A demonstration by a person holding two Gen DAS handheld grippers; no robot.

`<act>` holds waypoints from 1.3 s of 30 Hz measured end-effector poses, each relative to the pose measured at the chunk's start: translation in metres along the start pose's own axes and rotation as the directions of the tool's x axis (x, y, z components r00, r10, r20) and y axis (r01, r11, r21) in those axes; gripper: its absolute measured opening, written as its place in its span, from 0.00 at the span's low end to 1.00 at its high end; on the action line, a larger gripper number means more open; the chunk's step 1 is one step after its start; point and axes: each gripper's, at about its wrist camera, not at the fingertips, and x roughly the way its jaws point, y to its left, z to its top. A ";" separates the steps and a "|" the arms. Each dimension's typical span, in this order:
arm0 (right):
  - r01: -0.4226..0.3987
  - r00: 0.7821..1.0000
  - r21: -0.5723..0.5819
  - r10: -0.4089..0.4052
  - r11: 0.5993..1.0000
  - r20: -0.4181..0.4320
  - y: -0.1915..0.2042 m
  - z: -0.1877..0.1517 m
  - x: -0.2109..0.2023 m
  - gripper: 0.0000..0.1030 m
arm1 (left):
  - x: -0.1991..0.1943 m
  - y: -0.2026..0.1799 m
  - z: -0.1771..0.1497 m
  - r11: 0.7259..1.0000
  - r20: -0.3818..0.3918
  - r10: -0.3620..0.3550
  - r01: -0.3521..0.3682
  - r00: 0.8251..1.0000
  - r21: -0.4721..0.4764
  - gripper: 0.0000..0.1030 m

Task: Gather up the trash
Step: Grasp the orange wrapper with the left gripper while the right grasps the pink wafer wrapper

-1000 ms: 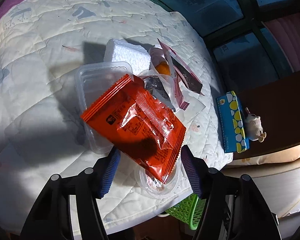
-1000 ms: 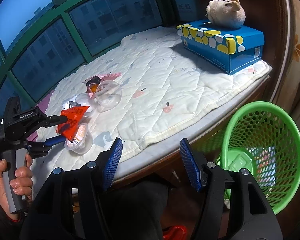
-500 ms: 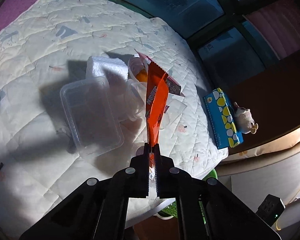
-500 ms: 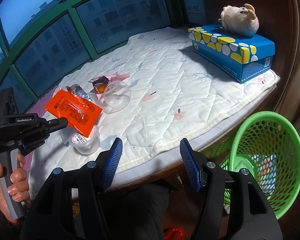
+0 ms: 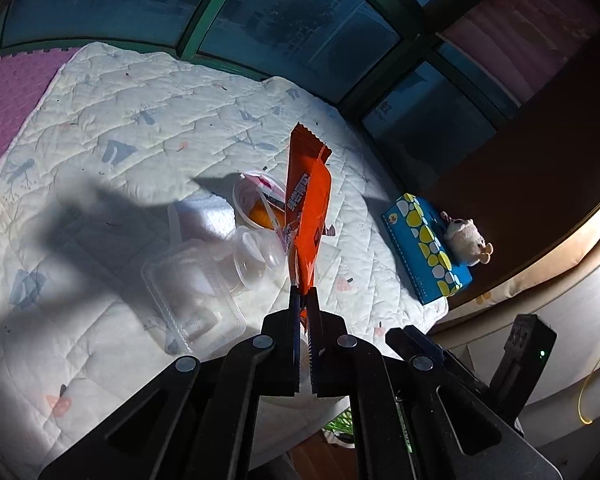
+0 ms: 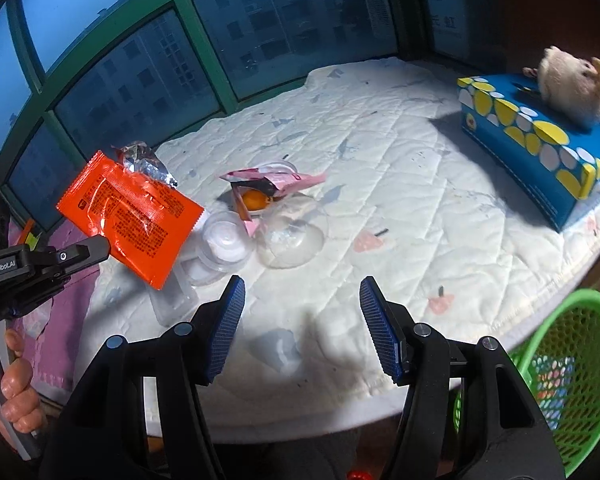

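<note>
The left gripper [image 5: 304,294] was closed on the lower edge of one orange wrapper [image 6: 130,216] and held it in the air above the white quilted pad [image 6: 400,184]. The right gripper [image 6: 302,324] was wide open and held nothing. On the pad lay a small pile of trash: one rectangular clear plastic tray [image 5: 192,300], two round clear cups [image 6: 224,246], one clear dome lid [image 6: 290,240], one pink wrapper [image 6: 276,180] with something orange under it, and one silver foil packet [image 6: 144,162]. One blue box [image 6: 540,152] with one plush toy [image 6: 572,88] on top stood at the far end. One green basket [image 6: 572,380] stood below the pad's edge.
</note>
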 end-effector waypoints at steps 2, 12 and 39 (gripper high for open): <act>-0.029 0.999 -0.031 0.028 0.999 -0.018 0.006 0.015 0.012 0.63 | -0.005 0.004 0.006 1.000 0.006 -0.004 0.004 1.000 0.001 0.04; -0.112 0.986 -0.212 0.081 0.971 -0.147 0.039 0.081 0.080 0.81 | -0.009 0.026 0.034 1.000 0.031 0.018 -0.018 0.999 -0.002 0.04; -0.148 0.926 -0.293 0.029 0.945 -0.376 0.033 0.102 0.182 0.62 | 0.022 0.049 0.059 1.000 0.000 0.013 -0.013 1.000 -0.024 0.04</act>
